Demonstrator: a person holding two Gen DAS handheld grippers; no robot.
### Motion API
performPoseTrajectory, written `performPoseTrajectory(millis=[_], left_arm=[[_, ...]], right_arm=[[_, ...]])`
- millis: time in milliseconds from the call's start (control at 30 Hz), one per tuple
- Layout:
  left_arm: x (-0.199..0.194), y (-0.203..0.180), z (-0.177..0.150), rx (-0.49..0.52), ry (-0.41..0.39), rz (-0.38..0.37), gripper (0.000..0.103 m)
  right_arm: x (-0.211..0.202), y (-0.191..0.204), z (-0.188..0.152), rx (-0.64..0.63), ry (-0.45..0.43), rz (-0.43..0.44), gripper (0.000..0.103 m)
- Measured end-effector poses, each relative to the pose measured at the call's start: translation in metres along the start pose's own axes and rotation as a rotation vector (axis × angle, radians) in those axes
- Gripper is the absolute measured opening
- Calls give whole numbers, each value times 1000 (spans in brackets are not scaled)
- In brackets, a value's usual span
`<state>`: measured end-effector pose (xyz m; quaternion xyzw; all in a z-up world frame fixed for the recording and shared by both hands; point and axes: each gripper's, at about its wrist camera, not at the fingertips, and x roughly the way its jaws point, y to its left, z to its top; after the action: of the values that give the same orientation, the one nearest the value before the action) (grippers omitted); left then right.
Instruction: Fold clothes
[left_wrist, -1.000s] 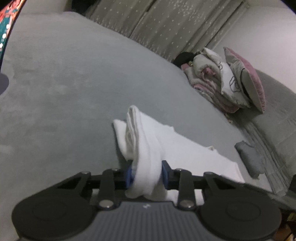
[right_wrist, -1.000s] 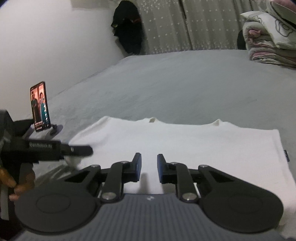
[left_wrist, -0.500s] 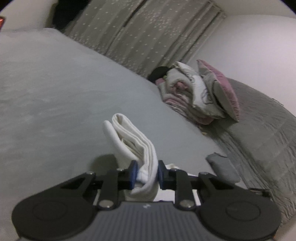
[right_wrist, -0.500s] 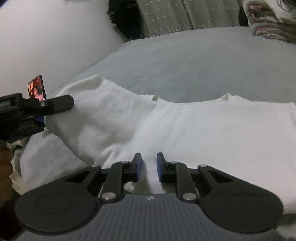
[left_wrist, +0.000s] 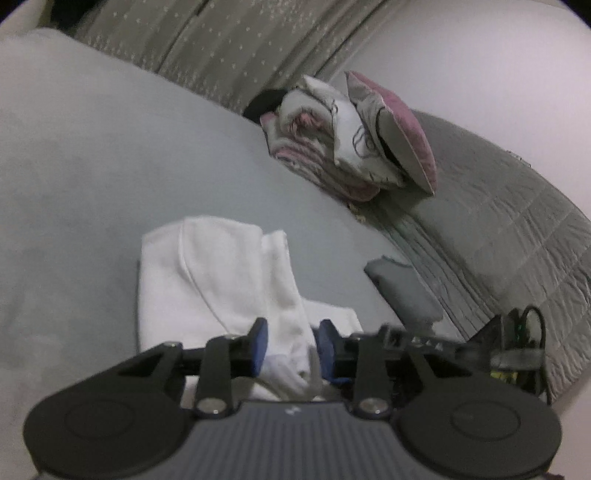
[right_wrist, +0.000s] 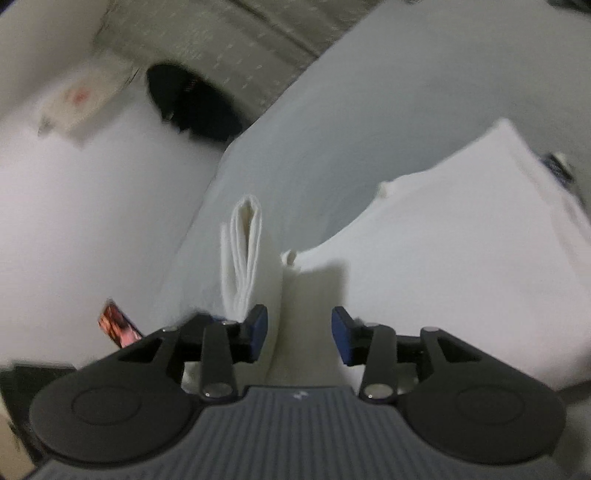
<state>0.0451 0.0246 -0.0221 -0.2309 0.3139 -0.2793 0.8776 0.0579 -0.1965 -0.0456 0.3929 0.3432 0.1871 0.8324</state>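
Note:
A white shirt (left_wrist: 207, 280) lies on the grey bed sheet (left_wrist: 92, 166). Its sleeve side is folded up into a thick bundle. My left gripper (left_wrist: 292, 345) has that bundle between its blue pads; the jaws are opening, and the cloth still fills the gap. In the right wrist view the shirt (right_wrist: 461, 258) spreads to the right, and the folded sleeve (right_wrist: 243, 251) stands upright just left of my right gripper (right_wrist: 300, 334). Its jaws are opening wide, with shaded shirt cloth between them and the pads not pressing it.
Folded quilts and a pink pillow (left_wrist: 351, 140) are stacked at the far side, beside a grey quilted cover (left_wrist: 517, 229). A small grey cloth (left_wrist: 402, 291) lies to the right of the shirt. A lit phone (right_wrist: 118, 326) and dark hanging clothes (right_wrist: 192, 107) are on the left.
My left gripper carried the folded sleeve across over the shirt, and its jaws now stand wider. My right gripper rolled sharply, so its view tilted, and its jaws spread apart.

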Motion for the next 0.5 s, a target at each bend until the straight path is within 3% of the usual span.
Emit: performPoseTrajectory(millis=[100, 200, 333, 500], left_arm=[[10, 2, -4, -13, 39, 1, 39], [14, 3, -11, -5, 77, -2, 42], [8, -7, -13, 55, 63, 2, 51], [-7, -13, -10, 113, 40, -5, 55]], right_arm=[[-9, -5, 0, 49, -19, -5, 43], [-15, -5, -3, 72, -26, 18, 50], [-17, 0, -6, 61, -25, 22, 56], [-10, 1, 0, 28, -12, -4, 57]])
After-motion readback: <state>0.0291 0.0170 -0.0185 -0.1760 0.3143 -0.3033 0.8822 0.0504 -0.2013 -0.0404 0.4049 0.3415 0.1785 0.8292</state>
